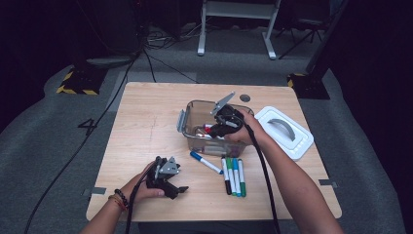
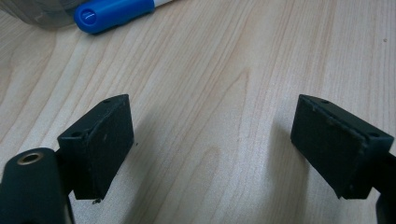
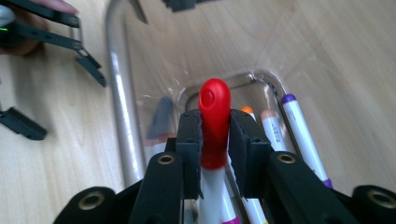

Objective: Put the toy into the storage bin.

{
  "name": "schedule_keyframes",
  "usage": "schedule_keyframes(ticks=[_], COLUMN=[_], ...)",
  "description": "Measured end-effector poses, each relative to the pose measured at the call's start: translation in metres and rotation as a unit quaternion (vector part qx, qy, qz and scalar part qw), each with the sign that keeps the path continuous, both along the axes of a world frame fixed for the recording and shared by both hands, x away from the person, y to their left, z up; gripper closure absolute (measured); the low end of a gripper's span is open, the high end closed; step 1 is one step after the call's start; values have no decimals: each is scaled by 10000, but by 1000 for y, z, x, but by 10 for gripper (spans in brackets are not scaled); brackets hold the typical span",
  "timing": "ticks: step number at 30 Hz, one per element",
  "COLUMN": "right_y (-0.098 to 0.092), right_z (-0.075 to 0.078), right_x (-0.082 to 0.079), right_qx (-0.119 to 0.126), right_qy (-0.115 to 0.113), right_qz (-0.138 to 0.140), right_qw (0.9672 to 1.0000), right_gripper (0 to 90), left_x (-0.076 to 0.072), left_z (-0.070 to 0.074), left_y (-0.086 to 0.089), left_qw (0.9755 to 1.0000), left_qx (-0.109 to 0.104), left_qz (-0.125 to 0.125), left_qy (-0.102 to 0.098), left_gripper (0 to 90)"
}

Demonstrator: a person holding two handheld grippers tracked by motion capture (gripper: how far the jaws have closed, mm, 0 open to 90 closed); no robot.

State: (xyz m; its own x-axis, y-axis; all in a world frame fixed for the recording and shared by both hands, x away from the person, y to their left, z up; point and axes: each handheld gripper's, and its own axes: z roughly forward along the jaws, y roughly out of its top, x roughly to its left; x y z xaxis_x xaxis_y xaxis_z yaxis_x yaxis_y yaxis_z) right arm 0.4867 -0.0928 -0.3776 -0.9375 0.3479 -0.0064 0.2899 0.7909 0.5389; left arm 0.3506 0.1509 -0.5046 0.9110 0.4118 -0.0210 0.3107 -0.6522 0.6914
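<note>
Red-capped white marker (image 3: 214,126) between black gripper (image 3: 215,140) pads. Clear, grey-tinted container (image 1: 195,117) with markers capped orange (image 3: 247,110), tan (image 3: 268,115) and purple (image 3: 289,99). Pale wood-grain surface (image 1: 146,126). On it: blue-capped marker (image 1: 197,156); black (image 1: 227,184), green (image 1: 232,183), blue (image 1: 237,183) and dark green (image 1: 242,184) markers; white lid (image 1: 302,141) with grey handle (image 1: 285,126).

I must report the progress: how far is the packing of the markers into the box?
Done: several markers lie in the clear box. In hand: the right gripper holds a red-capped marker over it. Left: five markers on the table, the white lid off.
</note>
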Motion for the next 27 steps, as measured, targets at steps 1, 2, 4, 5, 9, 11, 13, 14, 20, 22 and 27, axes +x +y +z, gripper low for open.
schedule_keyframes(ticks=[1,2,4,5,9,11,13,14,20,22,27], right_y=[1,2,4,5,5,4,1,-1,-27,-41,-77], right_z=[-1,-2,-3,-3,-4,-3,0,1,20,30,49], right_x=[0,1,1,1,1,1,1,0,-7,-13,-29], right_qx=[-17,-24,-44,-22,9,58,172,203,636,765,1011], right_qy=[13,3,-58,-70,-124,-185,-260,-281,-686,-837,-1328], right_qz=[5,11,-32,-30,-71,-114,-164,-194,-564,-653,-980], right_qw=[10000,10000,10000,10000,9999,9997,9994,9992,9940,9914,9811], right_gripper=[725,714,688,686,651,622,597,576,467,432,367], left_x=[0,0,0,0,0,0,0,0,0,0,0], left_z=[0,0,0,0,0,0,0,0,0,0,0], left_y=[0,0,0,0,0,0,0,0,0,0,0], left_qw=[10000,10000,10000,10000,10000,10000,10000,10000,10000,10000,10000], left_qx=[0,1,1,2,2,2,2,2,1,1,2], left_qz=[0,-1,-1,-1,-2,-1,-1,-1,0,-1,-1], left_qy=[-1,-1,-1,-2,-2,-2,-1,-2,-1,-2,-2], left_gripper=[137,136,136,136,137,137,136,137,136,136,136])
